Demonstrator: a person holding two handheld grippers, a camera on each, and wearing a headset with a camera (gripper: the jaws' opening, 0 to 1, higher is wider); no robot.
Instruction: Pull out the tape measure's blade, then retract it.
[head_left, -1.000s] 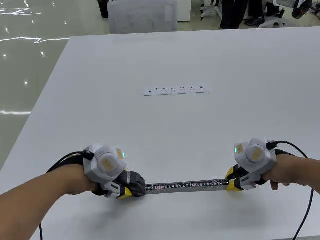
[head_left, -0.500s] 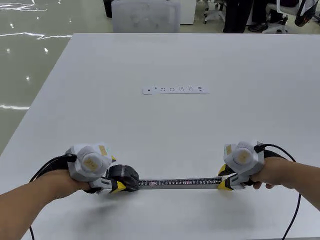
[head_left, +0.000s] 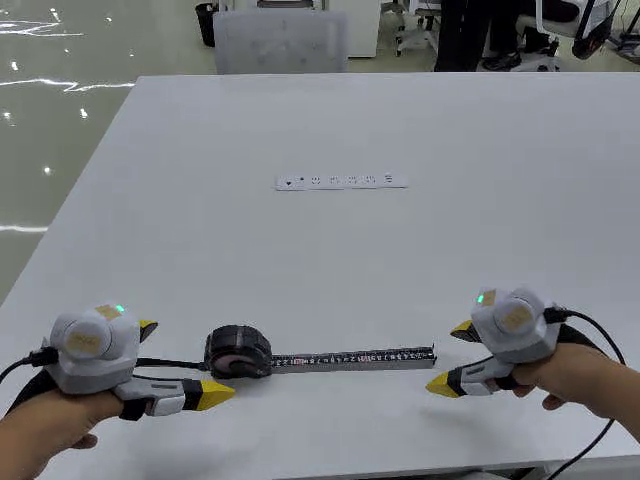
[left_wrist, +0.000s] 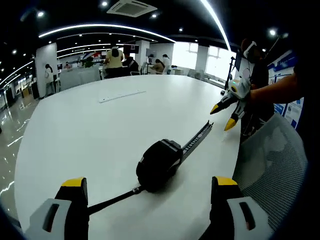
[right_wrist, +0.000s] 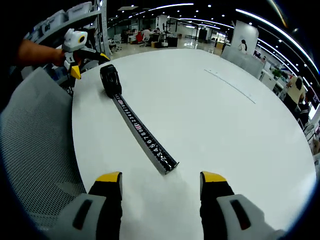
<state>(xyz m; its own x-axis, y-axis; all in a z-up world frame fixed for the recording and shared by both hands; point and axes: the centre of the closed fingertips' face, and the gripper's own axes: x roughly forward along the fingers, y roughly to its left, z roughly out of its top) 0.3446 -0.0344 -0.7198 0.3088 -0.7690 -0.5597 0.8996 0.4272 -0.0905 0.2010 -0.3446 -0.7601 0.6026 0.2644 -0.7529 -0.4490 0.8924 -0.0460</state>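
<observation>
Head view: the tape measure (head_left: 238, 351) lies by the near edge of the tabletop (head_left: 400, 260), its blade (head_left: 355, 358) drawn out rightward, with bare surface beyond. The left gripper (head_left: 182, 360) and right gripper (head_left: 450, 356) flank it, fingers spread, holding nothing. Left gripper view: the tape measure sits ahead between the fingers, untouched. Right gripper view: the blade's tip is indistinct

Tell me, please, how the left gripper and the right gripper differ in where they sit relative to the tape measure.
The left gripper faces the black case, while the right gripper faces the free end of the blade. The case's strap runs toward the left gripper's fingers; the blade stops short of the right gripper's fingers. Both are open and hold nothing.
</observation>
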